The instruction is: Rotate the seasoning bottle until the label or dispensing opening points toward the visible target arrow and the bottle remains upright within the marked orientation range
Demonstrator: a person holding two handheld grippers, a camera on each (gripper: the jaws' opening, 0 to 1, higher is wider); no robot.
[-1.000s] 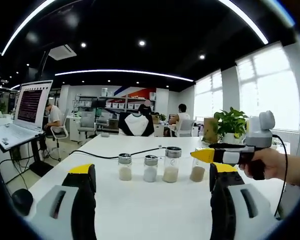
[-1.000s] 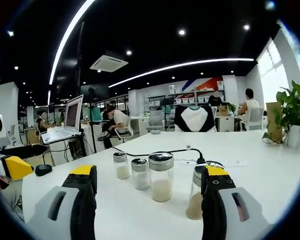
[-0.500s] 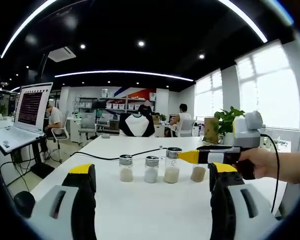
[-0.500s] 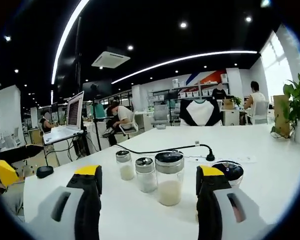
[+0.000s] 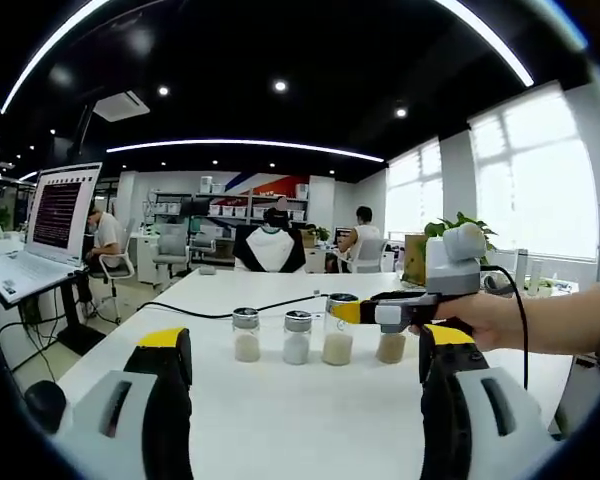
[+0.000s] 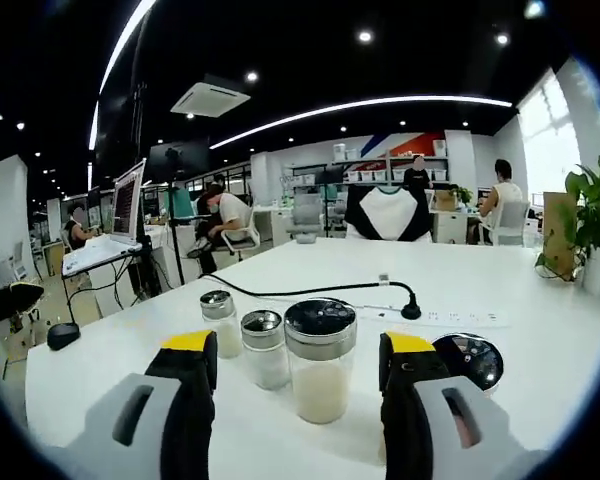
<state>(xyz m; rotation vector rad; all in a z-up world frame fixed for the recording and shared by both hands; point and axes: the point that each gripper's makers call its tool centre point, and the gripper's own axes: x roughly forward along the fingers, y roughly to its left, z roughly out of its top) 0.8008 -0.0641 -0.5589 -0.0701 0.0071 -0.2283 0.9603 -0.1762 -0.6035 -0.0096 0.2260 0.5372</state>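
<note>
Four glass seasoning bottles with metal lids stand upright in a row on the white table. The tallest bottle holds pale grains and stands between the wide-apart jaws of my right gripper, untouched. Two smaller bottles stand to its left. A fourth bottle is partly hidden behind the right jaw. In the left gripper view the right gripper, held by a hand, has its yellow tip at the tall bottle. My left gripper stays open, well short of the row.
A black cable runs across the table to a white power strip behind the bottles. A laptop and a mouse are at the left, a potted plant at the right. People sit at desks far behind.
My right gripper has moved forward to the row, and the tall bottle now stands between its jaws. The left gripper has hardly moved.
</note>
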